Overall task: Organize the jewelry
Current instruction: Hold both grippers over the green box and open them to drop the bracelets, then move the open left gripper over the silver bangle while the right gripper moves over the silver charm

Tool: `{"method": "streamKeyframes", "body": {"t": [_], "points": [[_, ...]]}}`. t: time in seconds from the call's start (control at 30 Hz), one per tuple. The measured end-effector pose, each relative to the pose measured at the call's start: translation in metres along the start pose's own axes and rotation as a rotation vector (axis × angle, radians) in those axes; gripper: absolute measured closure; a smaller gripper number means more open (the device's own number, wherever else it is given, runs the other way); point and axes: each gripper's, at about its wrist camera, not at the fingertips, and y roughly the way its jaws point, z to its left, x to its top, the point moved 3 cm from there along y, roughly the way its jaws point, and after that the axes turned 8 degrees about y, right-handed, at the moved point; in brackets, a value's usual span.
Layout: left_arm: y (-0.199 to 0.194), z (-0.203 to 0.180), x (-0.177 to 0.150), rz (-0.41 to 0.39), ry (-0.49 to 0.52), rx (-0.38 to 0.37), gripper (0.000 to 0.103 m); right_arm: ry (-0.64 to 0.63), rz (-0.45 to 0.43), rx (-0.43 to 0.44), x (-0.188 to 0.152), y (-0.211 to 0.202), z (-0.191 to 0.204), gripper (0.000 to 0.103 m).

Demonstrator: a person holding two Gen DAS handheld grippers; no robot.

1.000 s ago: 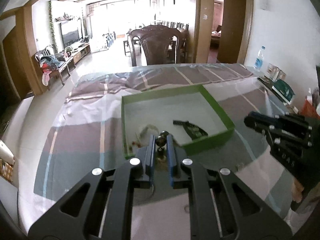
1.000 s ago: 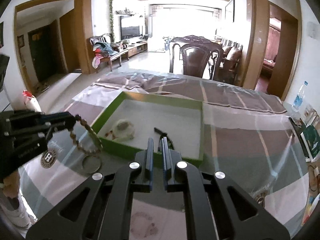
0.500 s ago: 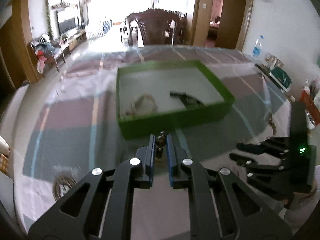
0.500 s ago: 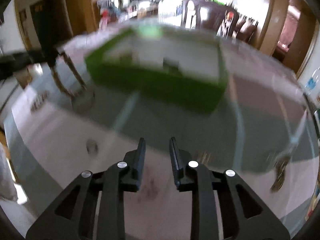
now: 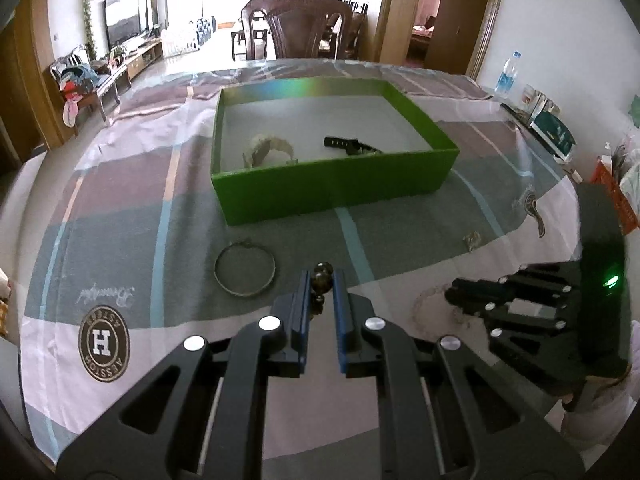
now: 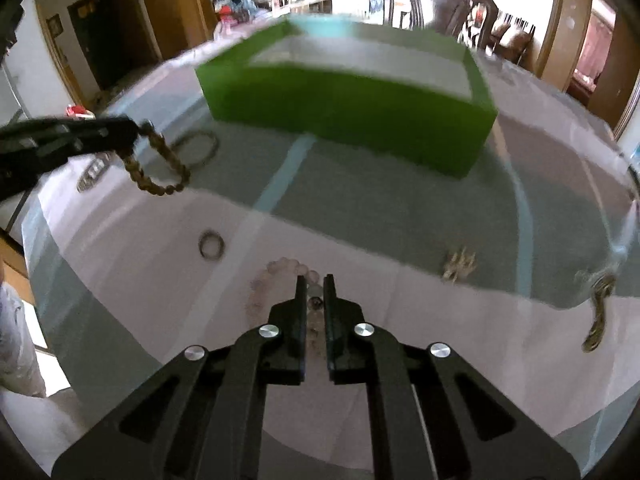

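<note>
left hand-held gripper (image 5: 322,280): pinching brown bead bracelet (image 6: 160,168), loop dangling above worktop (image 5: 120,240) | right hand-held gripper (image 6: 315,280): pressed together on pale pink bead bracelet (image 6: 276,270) lying on worktop | green box (image 5: 332,184): beyond both, holds two pieces | metal bangle (image 5: 245,270): near box

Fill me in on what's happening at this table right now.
A person is sorting jewelry into a green box with two handheld grippers. The left gripper is shut on a brown bead bracelet, which hangs above the tablecloth. The right gripper is down at a pale pink bead bracelet on the cloth, its jaws closed around the beads. A metal bangle, a small ring and other pieces lie outside the box; two items are already inside.
</note>
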Motion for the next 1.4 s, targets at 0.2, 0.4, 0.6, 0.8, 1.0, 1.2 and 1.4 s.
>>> {"method": "streamKeyframes", "body": {"t": [0.2, 0.4, 0.6, 0.8, 1.0, 1.2, 1.4], "points": [[-0.017, 0.003, 0.022, -0.052, 0.012, 0.014, 0.092, 0.01, -0.138, -0.015, 0.038, -0.044, -0.004, 0.095], [-0.03, 0.006, 0.056, -0.108, 0.03, 0.032, 0.092, 0.01, -0.244, -0.025, 0.079, -0.076, -0.013, 0.095], [-0.018, 0.012, 0.113, -0.127, 0.053, 0.025, 0.092, 0.047, -0.279, -0.078, 0.142, -0.062, -0.028, 0.095], [0.028, 0.021, 0.149, -0.105, 0.028, 0.057, 0.092, 0.169, -0.187, -0.117, 0.18, 0.004, -0.065, 0.095], [0.079, 0.033, 0.149, -0.043, -0.015, 0.075, 0.091, 0.223, -0.107, -0.116, 0.173, 0.051, -0.079, 0.095], [0.075, 0.048, 0.132, -0.062, -0.056, 0.11, 0.053, 0.22, -0.158, -0.085, 0.146, 0.028, -0.077, 0.051], [0.04, 0.042, 0.069, -0.026, -0.019, 0.176, 0.046, 0.198, -0.143, -0.052, 0.081, -0.014, -0.075, 0.051]]}}
